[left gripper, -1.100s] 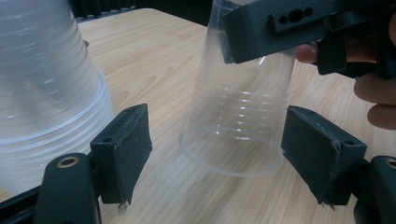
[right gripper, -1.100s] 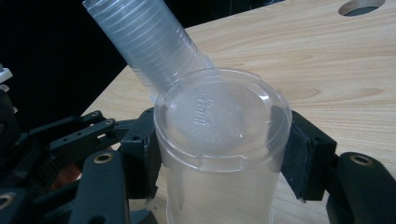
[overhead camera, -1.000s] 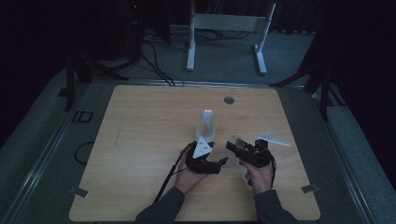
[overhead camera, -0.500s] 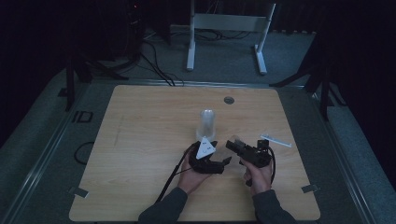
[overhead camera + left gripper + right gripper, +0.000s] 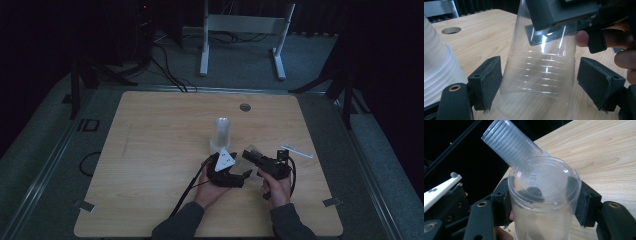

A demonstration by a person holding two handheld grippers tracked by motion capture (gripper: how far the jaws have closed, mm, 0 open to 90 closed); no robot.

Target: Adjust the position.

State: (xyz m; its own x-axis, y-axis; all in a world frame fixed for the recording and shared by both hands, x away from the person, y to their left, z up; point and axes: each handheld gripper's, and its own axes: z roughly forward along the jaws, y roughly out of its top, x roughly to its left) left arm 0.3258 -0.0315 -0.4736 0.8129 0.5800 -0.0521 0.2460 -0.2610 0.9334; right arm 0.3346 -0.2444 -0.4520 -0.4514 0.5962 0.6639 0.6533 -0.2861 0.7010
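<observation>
Clear cup [image 5: 544, 195] being pinched by right gripper [image 5: 541, 202]; left gripper [image 5: 541, 85] spreading open around it, beside cup stack [image 5: 221, 134]

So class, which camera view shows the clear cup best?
The right gripper view: the cup fills it, base toward the camera, clamped between the jaws. The left gripper view shows its ribbed side; the high view, a faint glint.

Both hands pulled back toward the near table edge. Right gripper [image 5: 254, 156], clamped on the clear cup [image 5: 544, 195], swung left toward the left gripper [image 5: 235, 176]; cup now sits between the left's spread jaws.
</observation>
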